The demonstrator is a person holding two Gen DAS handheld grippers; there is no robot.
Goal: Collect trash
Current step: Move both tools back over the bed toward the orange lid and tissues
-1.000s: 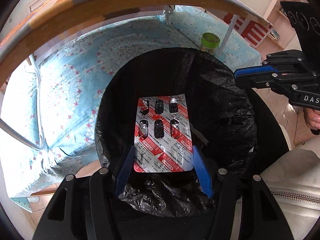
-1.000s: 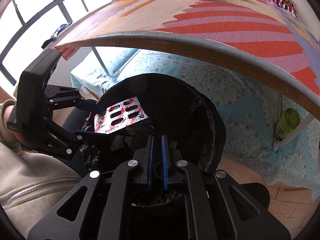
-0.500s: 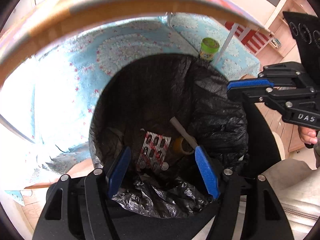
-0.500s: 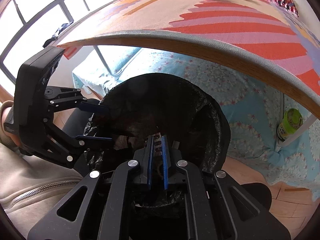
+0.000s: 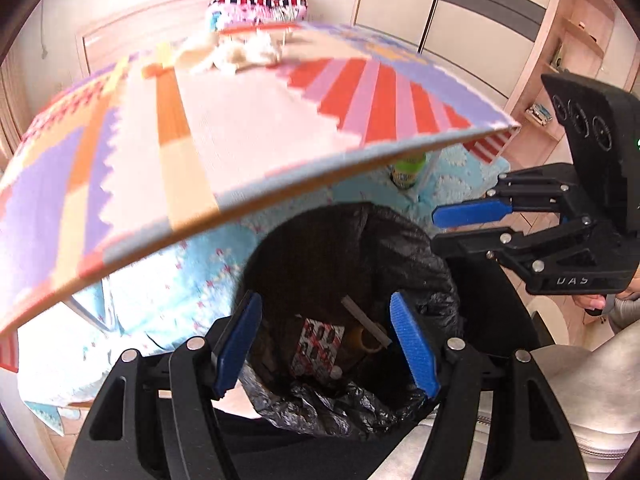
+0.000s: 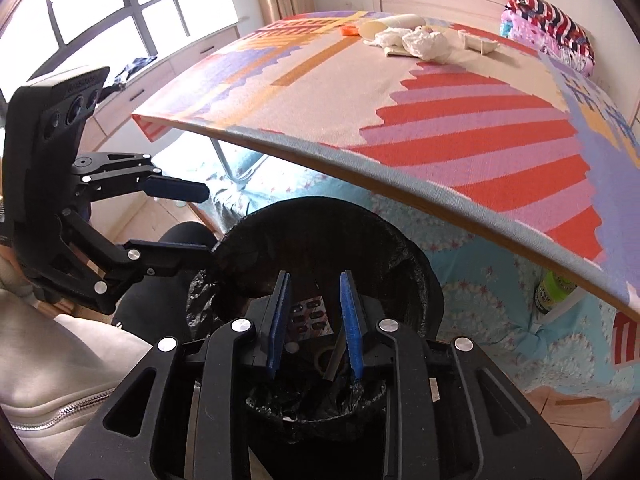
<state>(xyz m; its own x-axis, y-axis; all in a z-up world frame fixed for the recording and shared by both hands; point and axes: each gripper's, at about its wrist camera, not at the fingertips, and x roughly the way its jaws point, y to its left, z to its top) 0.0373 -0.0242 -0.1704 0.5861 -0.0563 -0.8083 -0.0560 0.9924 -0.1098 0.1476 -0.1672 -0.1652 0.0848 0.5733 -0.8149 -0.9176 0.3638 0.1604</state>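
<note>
**Pill pack dropped, more trash waiting on the table**

The left gripper (image 5: 326, 340) is hanging spread and empty over the bin (image 5: 420, 248), where the pill pack (image 5: 318, 346) is lying; a second ago it was pinching that pack. The right gripper (image 6: 316, 320), pressed together then, is now standing parted and empty. Next, probably, reaching for the crumpled paper (image 6: 424, 42) on the table (image 6: 360, 92).

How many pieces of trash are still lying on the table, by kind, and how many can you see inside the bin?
On the table:
Crumpled white tissues: 2
Paper cup: 1
Orange scrap: 1
Cream cardboard piece: 1
In the bin:
Blister pack: 1
Tape roll: 1
Flat grey stick: 1
Total: 8
</note>
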